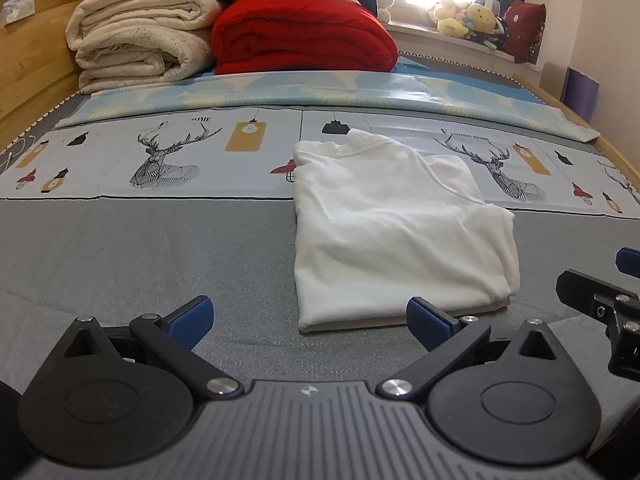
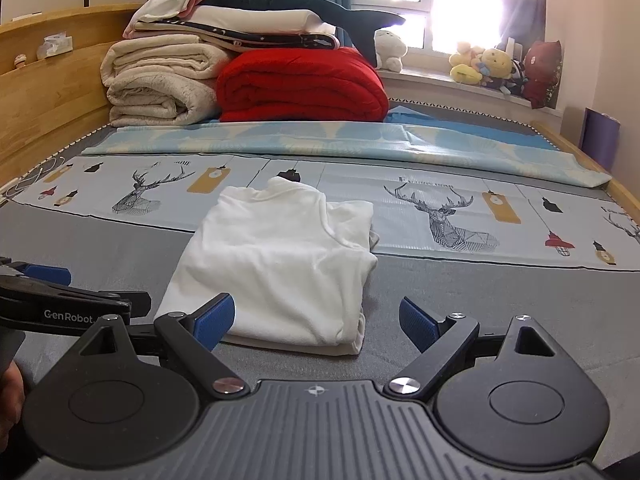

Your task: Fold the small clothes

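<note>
A small white garment [image 1: 396, 224] lies folded into a compact rectangle on the grey mattress [image 1: 140, 248]; it also shows in the right wrist view [image 2: 280, 264]. My left gripper [image 1: 310, 320] is open and empty, just in front of the garment's near edge, a little to its left. My right gripper [image 2: 316, 322] is open and empty, right at the garment's near edge, its left blue pad [image 2: 214, 320] overlapping the near left corner in view. The right gripper also shows at the right edge of the left wrist view [image 1: 612, 304], and the left gripper at the left edge of the right wrist view [image 2: 60, 300].
A deer-print sheet [image 1: 180, 156] and a light blue folded cover [image 1: 280, 88] lie across the bed behind the garment. Stacked cream blankets [image 1: 140, 40] and a red quilt [image 1: 300, 36] sit at the headboard. Plush toys [image 1: 472, 20] line the windowsill. Wooden bed frame [image 1: 28, 60] at left.
</note>
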A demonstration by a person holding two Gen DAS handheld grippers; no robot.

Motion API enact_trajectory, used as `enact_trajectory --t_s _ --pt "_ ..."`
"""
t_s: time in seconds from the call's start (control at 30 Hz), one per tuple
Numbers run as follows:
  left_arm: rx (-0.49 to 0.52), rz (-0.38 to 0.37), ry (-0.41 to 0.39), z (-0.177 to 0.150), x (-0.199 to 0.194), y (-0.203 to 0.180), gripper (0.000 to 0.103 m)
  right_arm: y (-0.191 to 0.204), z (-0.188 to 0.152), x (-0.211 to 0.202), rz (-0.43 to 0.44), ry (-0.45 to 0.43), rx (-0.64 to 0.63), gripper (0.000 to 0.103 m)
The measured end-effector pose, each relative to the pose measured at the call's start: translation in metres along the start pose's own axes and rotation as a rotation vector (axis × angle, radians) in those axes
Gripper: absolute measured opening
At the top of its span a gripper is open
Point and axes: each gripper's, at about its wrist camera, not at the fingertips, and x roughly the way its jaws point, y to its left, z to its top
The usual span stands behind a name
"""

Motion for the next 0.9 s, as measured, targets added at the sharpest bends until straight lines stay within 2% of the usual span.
enact_trajectory --t_s 0.9 --pt "0.011 0.001 -0.002 -0.0008 0.0014 -0.0024 0.103 0.0000 -0.0006 0.0000 -0.009 0.000 0.005 0.090"
